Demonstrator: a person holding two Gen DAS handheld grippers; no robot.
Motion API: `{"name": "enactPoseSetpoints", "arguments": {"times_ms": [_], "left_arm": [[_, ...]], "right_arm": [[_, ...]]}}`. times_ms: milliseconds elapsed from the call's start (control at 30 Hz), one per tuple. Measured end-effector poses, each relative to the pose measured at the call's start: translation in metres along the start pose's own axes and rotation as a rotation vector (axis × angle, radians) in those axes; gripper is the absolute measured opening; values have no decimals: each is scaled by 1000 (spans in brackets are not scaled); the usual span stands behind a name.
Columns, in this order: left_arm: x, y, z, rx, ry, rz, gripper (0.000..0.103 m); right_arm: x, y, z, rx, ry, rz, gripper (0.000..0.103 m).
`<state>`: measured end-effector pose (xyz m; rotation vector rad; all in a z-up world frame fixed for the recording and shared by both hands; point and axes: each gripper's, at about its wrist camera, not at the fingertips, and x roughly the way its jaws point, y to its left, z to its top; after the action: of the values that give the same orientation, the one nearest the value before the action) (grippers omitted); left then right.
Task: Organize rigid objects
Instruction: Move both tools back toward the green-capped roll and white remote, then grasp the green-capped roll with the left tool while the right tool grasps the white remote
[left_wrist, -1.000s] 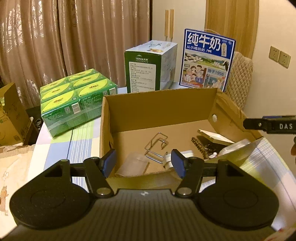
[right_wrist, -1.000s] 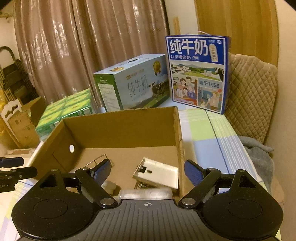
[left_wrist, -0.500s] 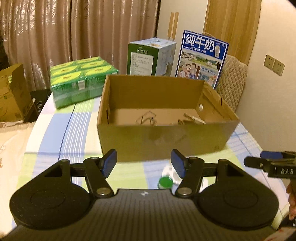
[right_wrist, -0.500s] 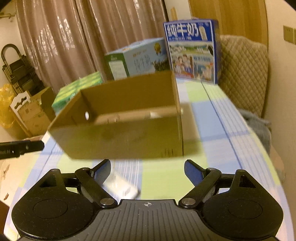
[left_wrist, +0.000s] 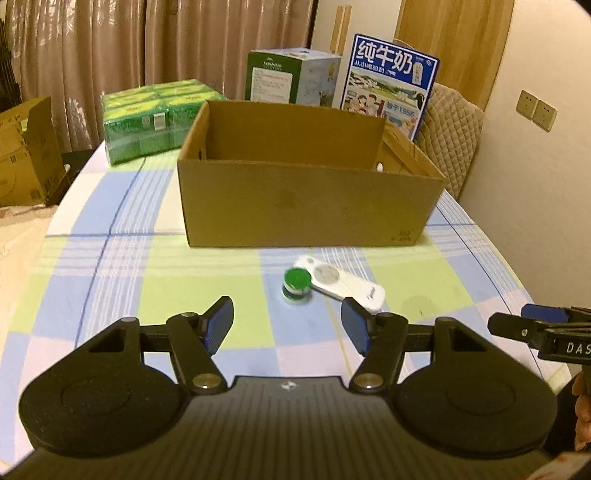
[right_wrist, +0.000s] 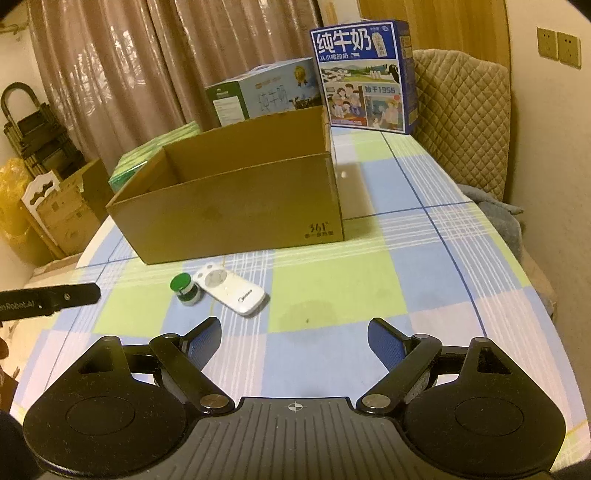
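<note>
Both empty, jaws apart, the left gripper (left_wrist: 288, 325) and right gripper (right_wrist: 294, 341) face a green-capped jar (left_wrist: 296, 283) touching a white remote (left_wrist: 341, 284) at the jar's three o'clock, best lifted separately into the cardboard box (left_wrist: 303, 206).

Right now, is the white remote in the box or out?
Out. The white remote lies flat on the tablecloth in front of the cardboard box, beside the green-capped bottle.
</note>
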<state>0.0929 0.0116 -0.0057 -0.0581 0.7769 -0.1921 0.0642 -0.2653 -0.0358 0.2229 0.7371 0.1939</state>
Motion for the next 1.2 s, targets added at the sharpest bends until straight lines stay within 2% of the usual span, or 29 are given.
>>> {"name": "enactPoseSetpoints", "arguments": {"times_ms": [267, 567, 833, 1200], "left_arm": [[-4, -6, -12, 0, 13, -3, 60], [6, -4, -7, 26, 21, -1, 60], [43, 3, -5, 71, 47, -9, 58], [114, 10, -6, 152, 74, -50, 45]], "right_arm": [[-7, -2, -2, 3, -2, 0, 84], [1, -1, 3, -20, 0, -2, 84], [36, 3, 6, -111, 23, 20, 84], [104, 2, 9, -259, 73, 82, 83]]}}
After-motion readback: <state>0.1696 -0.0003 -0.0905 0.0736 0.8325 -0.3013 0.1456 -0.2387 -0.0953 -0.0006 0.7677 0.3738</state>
